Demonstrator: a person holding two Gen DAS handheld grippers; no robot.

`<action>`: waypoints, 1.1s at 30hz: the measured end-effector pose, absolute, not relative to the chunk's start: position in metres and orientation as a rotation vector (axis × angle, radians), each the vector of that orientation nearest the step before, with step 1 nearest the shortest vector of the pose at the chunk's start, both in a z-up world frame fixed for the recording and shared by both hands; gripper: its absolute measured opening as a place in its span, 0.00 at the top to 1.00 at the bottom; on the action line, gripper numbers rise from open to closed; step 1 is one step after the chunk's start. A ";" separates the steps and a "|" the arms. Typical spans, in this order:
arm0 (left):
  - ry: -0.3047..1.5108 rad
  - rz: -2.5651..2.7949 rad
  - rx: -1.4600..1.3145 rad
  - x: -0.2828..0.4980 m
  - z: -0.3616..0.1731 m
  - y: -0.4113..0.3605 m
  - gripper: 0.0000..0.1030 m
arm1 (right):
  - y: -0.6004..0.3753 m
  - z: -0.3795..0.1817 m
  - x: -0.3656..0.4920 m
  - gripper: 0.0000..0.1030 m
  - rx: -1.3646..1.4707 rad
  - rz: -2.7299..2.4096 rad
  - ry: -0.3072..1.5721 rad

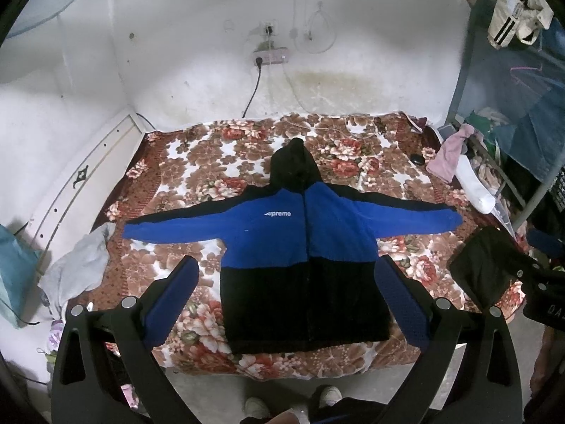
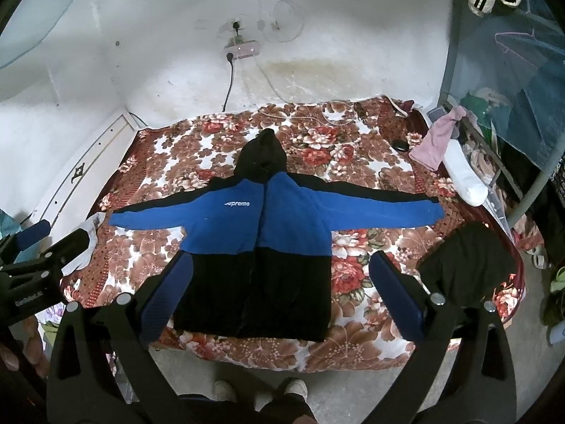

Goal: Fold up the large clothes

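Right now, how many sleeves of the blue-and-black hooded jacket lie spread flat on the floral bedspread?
2: left sleeve stretched toward the white headboard side, right sleeve toward the metal rack. Neither is folded yet.

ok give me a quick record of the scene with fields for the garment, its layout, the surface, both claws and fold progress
garment: blue and black hooded jacket
layout: flat, front up, sleeves spread, hood away from the person
surface: floral blanket on a bed
left claw: open, above the hem, holding nothing
right claw: open, holding nothing
fold progress: none yet

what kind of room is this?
Likely a lived-in bedroom: a bed under a floral blanket with a hooded jacket spread flat, clothes hanging on a rack, and a wall power strip.
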State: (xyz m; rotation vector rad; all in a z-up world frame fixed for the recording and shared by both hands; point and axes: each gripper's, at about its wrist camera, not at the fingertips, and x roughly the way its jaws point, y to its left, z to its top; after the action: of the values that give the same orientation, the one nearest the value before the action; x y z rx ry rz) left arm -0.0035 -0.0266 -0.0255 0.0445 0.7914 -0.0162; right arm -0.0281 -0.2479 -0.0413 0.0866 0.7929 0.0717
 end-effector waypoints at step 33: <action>0.869 0.008 -0.084 0.053 -0.052 0.051 0.05 | -0.208 -0.058 0.051 0.05 0.041 0.093 0.854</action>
State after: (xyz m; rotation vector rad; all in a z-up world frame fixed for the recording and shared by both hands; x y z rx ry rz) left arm 0.0533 0.0507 -0.0523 -0.0844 0.8687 0.0083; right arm 0.0508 -0.2076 -0.0576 0.0414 0.8543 0.0933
